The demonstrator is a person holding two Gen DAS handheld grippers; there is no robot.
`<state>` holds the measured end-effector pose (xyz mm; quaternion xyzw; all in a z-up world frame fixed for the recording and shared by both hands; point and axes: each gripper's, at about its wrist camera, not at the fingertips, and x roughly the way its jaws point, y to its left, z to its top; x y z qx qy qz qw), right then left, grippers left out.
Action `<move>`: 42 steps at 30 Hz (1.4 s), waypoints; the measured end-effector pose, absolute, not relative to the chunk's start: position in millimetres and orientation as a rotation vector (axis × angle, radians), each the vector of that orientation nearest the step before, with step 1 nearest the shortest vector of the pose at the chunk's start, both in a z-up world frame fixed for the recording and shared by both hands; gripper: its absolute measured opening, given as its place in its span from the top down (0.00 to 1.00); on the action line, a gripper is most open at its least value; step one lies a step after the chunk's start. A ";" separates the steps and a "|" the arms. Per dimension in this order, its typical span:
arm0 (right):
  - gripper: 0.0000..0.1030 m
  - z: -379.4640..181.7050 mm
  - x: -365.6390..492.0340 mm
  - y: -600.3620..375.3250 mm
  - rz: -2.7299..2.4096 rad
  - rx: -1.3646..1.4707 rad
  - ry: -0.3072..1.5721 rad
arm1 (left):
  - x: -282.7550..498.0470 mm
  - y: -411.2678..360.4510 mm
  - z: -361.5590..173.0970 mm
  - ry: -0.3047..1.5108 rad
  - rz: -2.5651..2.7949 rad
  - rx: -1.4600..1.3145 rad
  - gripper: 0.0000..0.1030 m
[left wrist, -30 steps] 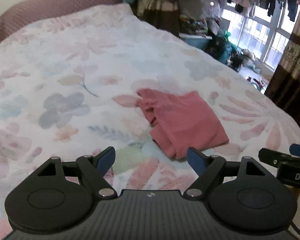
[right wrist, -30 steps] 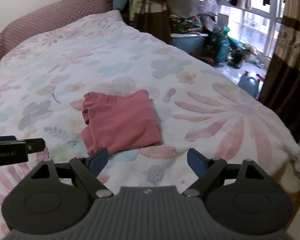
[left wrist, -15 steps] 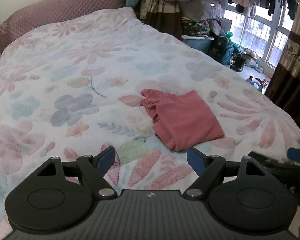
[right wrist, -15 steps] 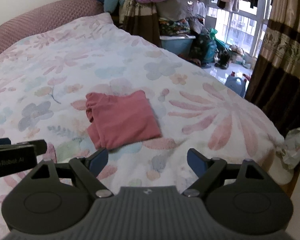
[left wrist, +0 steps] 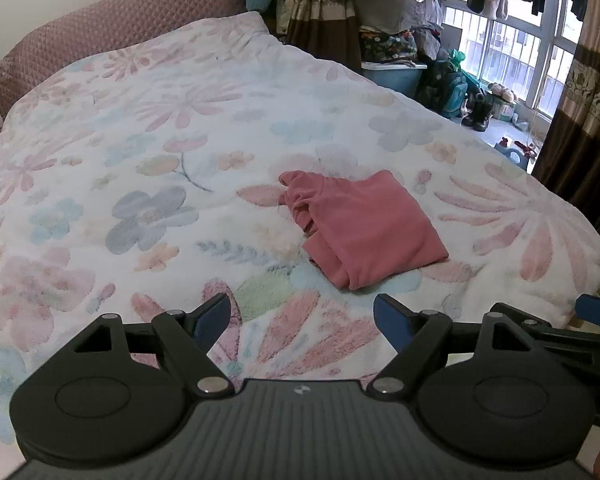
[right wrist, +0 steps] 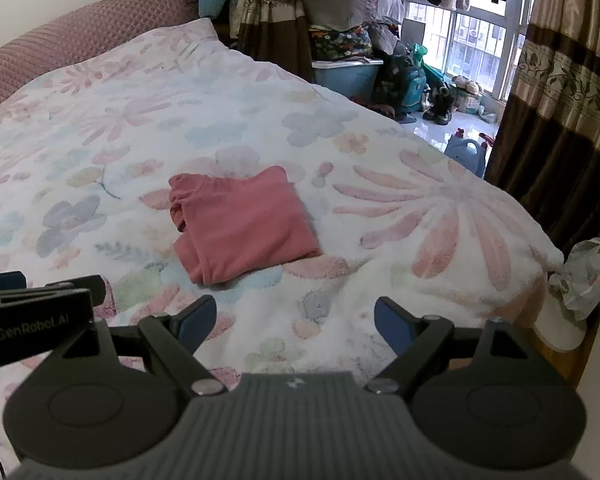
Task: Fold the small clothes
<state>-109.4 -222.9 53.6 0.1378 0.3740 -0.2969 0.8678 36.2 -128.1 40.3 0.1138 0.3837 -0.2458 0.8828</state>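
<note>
You pulled both grippers back from the one folded pink shirt (left wrist: 364, 228) on the bed (left wrist: 180, 128). Your left gripper (left wrist: 302, 318) and right gripper (right wrist: 296, 318) hung spread wide, holding nothing.

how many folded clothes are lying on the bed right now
1. A single pink garment lies folded on the floral blanket, ahead of both open grippers and touching neither. The heap of clothes beyond the bed's far end is not on the bed; nothing else shows on the blanket.
</note>
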 end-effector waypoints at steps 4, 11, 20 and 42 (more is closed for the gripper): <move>0.20 53.6 -109.3 -223.6 -0.627 0.285 0.787 | 35.9 -128.1 39.1 0.797 -0.514 0.238 0.08; 0.20 52.9 -110.2 -223.6 -0.633 0.284 0.792 | 35.1 -128.8 39.2 0.798 -0.512 0.239 0.08; 0.20 52.6 -109.7 -224.0 -0.635 0.283 0.794 | 34.9 -129.0 39.3 0.798 -0.513 0.238 0.08; 0.20 53.6 -110.5 -223.2 -0.635 0.282 0.796 | 35.7 -128.8 39.6 0.803 -0.514 0.236 0.08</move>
